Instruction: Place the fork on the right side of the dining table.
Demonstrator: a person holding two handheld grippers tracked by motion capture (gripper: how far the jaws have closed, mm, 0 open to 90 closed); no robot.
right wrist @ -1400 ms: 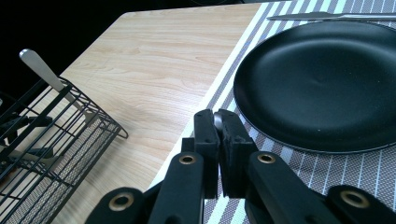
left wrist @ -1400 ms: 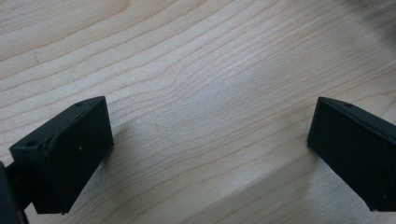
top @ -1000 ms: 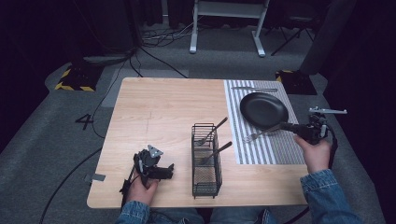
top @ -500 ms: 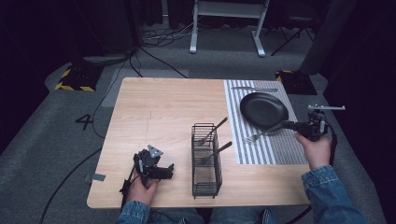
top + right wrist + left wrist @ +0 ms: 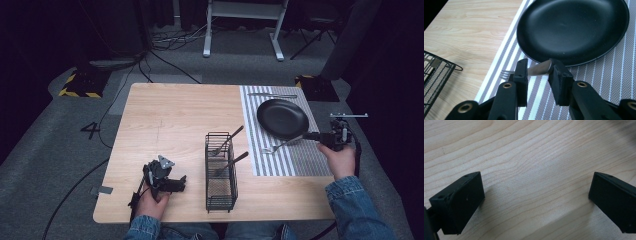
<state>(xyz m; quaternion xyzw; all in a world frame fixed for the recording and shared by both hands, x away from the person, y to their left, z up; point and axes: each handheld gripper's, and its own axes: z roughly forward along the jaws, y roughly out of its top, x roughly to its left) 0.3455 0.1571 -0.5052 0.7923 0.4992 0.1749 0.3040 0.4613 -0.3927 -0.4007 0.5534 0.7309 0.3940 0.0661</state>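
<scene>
In the high view we see the right gripper (image 5: 309,135) out at about four o'clock from the black pan (image 5: 282,118), farther toward the counter's right edge than it was a second ago, and the fork (image 5: 283,145) it grips lies slanting across the striped mat (image 5: 300,162), tines toward the wire caddy (image 5: 220,172). The shift is small: the hand has drawn back and rightward, so we judge the fork is being pulled clear of the pan's rim before the carry to the caddy, where two other utensils already stand with their handles leaning toward one o'clock. The left gripper (image 5: 181,183) lies on the wooden counter (image 5: 165,115) at nine o'clock of the caddy, unchanged across the last second, so we take it as idle for now. In the left gripper view the two black jaws stand wide apart with nothing but bare wood grain between them, released and holding nothing. In the right gripper view the right gripper (image 5: 537,71) has its jaws clenched on the fork's (image 5: 537,70) shiny handle, just at six o'clock of the pan (image 5: 574,27), whose rim sits right behind the grasp; the tines poke out past the left jaw at nine o'clock, over the mat (image 5: 599,75), and a corner of the caddy (image 5: 436,72) shows at the frame's left edge. We judge the grasp secure enough to lift, though the grip sits close to the pan's edge.
</scene>
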